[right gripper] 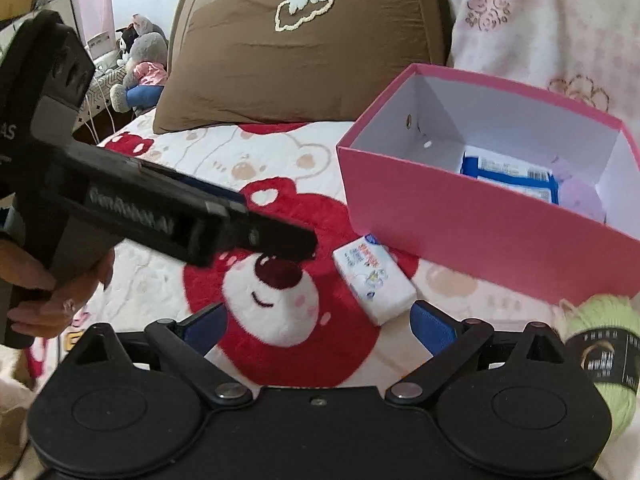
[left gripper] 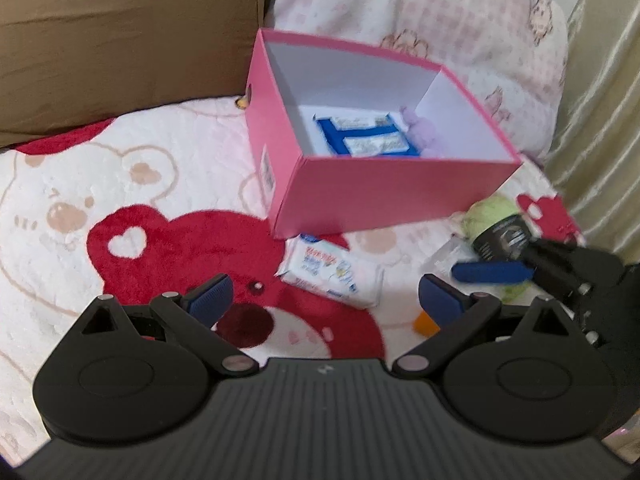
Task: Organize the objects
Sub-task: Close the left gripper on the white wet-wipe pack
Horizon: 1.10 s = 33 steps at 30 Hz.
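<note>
bedding formed the work surface: a plush bear-print blanket (left gripper: 120, 216) with a brown pillow (right gripper: 304, 52) behind it. left gripper (left gripper: 324, 296) hovered low over the blanket, its blue pads wide apart and holding nothing. right gripper (right gripper: 316, 324) was likewise spread and empty in its own view; in the left view one of its blue fingers (left gripper: 492, 272) lay just beside a ball of green yarn (right gripper: 604, 344), not closed on it. directly ahead of both tools, a white tissue pack (left gripper: 332, 272) lay flat on the blanket, just in front of the pink box (left gripper: 384, 196). the box stood open and already held a blue-and-white packet (left gripper: 366, 138) and a pale purple soft item (left gripper: 420, 132).

risk assessment: both grippers converged on the same small area, so contact between them appeared likely if both advanced. the soft blanket could yield under a pressing finger and let the pack slide toward the box wall. the yarn, being round, could roll away if nudged.
</note>
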Motion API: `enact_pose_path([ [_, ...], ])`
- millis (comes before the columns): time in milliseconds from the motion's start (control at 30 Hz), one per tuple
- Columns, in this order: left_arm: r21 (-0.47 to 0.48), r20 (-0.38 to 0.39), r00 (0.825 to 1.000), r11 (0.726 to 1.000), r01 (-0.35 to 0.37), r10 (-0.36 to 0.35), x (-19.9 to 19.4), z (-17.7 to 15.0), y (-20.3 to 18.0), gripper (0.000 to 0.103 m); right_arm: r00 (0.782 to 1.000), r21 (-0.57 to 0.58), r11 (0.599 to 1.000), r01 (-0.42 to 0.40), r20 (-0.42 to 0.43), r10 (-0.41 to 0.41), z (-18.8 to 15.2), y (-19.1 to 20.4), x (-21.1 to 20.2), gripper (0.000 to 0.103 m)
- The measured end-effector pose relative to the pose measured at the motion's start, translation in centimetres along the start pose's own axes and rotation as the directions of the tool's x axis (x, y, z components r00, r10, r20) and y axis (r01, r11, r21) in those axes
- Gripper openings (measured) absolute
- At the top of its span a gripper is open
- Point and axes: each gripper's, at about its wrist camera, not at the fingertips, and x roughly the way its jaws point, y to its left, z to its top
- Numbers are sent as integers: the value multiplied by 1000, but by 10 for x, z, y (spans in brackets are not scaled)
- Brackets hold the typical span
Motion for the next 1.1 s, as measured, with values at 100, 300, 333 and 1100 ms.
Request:
enact_pose_path([
  [100, 32, -3, 1000, 999, -1, 2, 8, -6, 1, 100, 1000, -21, 999, 24, 2, -24, 1, 0, 9, 99],
  [300, -56, -31, 999, 998, 16, -18, 32, -15, 17, 99, 999, 72, 997, 24, -26, -22, -3, -18, 27, 97],
  [333, -63, -34, 999, 998, 15, -17, 37, -17, 19, 99, 999, 84, 996, 24, -30, -21, -3, -21, 30, 96],
  [1100, -39, 1, 999, 999, 33, -33, 90, -5, 23, 53, 995, 140, 990, -9, -93, 23, -10, -36, 73, 71],
])
